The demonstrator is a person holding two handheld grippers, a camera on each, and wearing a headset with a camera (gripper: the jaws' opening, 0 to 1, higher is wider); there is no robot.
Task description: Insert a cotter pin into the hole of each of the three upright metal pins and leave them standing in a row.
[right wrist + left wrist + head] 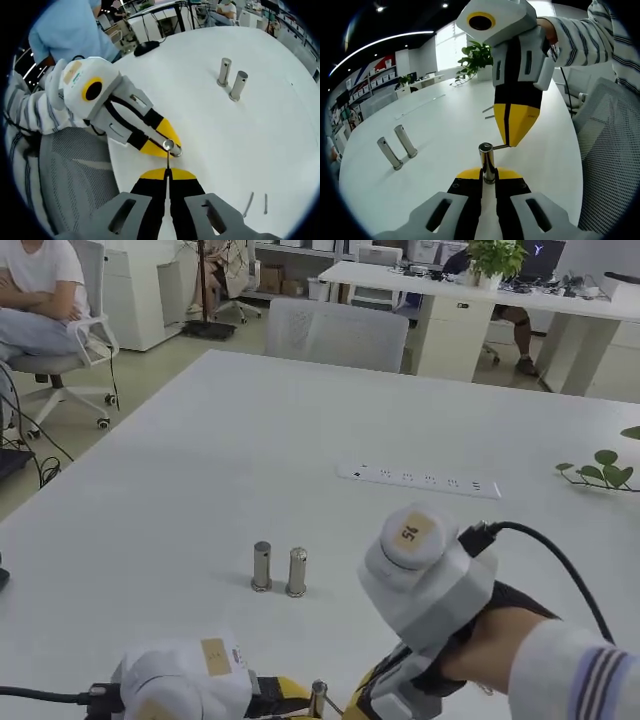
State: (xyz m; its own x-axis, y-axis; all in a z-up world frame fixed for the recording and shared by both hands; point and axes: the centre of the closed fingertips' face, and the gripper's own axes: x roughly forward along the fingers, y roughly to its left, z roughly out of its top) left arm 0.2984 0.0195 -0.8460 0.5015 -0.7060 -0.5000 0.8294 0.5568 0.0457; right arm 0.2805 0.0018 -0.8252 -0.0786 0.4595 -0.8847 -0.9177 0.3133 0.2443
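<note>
Inserting: left tongs (488, 175) clamp the short upright silver metal pin (487, 159), right tongs (168, 174) pinch the thin wire cotter pin (501, 147) at its hole; next we need a straight, aligned push.

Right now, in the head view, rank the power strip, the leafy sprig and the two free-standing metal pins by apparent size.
1. power strip, clearly largest.
2. leafy sprig, though the frame edge cuts it.
3. left metal pin and right metal pin: alike, so tied.

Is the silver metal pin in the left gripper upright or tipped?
Upright: the silver metal pin stands vertical, clamped by the left gripper.
</note>
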